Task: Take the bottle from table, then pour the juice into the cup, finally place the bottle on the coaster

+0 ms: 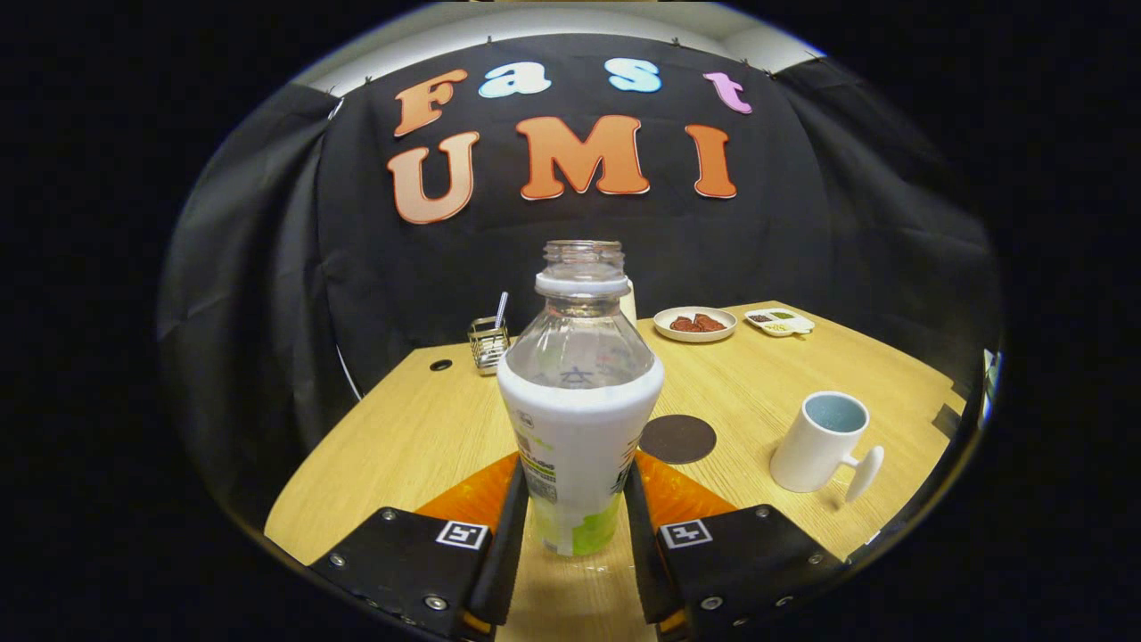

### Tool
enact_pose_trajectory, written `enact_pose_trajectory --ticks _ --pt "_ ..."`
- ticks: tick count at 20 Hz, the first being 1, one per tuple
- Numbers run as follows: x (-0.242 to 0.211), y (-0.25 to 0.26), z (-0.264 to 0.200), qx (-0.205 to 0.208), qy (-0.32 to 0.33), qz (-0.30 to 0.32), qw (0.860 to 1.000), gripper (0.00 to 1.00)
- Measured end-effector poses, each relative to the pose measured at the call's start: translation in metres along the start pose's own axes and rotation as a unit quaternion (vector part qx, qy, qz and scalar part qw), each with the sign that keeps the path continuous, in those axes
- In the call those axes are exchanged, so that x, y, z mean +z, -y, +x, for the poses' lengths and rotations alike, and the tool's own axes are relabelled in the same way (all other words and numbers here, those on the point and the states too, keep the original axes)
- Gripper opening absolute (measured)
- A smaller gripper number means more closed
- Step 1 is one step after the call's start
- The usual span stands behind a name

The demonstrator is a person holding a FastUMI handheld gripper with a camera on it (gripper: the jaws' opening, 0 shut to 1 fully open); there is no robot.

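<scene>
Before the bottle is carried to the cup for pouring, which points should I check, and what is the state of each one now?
1. Grip: the gripper has one finger on each side of the bottle, both pressing its lower body: ok.
2. Bottle upright: ok.
3. Cap off, neck open for pouring: ok.
4. Cup upright, mouth open, handle turned toward the fingers, standing beyond them and to their right: ok.
5. Coaster bare, lying between bottle and cup: ok.
6. Juice level in the bottle: the upper part looks clear, the rest is hidden by the label: cannot tell.
</scene>
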State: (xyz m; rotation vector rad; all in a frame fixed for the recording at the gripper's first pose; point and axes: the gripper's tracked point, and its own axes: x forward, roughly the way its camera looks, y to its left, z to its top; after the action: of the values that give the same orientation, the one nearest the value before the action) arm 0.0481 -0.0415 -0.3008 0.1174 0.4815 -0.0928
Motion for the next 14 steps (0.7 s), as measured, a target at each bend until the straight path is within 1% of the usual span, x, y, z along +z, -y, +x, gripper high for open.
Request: enact_pose_trajectory --ticks 4,8,11,14 --pt "0.015 0.004 -0.002 0.017 0.007 0.062 0.998 0.56" --pt "0.027 0.014 -0.001 0.025 0.009 0.132 0.991 0.56" --pt "0.037 0.025 0.000 0.032 0.014 0.192 0.981 0.55" --pt "0.045 0.033 0.002 0.042 0.020 0.260 0.964 0.55"
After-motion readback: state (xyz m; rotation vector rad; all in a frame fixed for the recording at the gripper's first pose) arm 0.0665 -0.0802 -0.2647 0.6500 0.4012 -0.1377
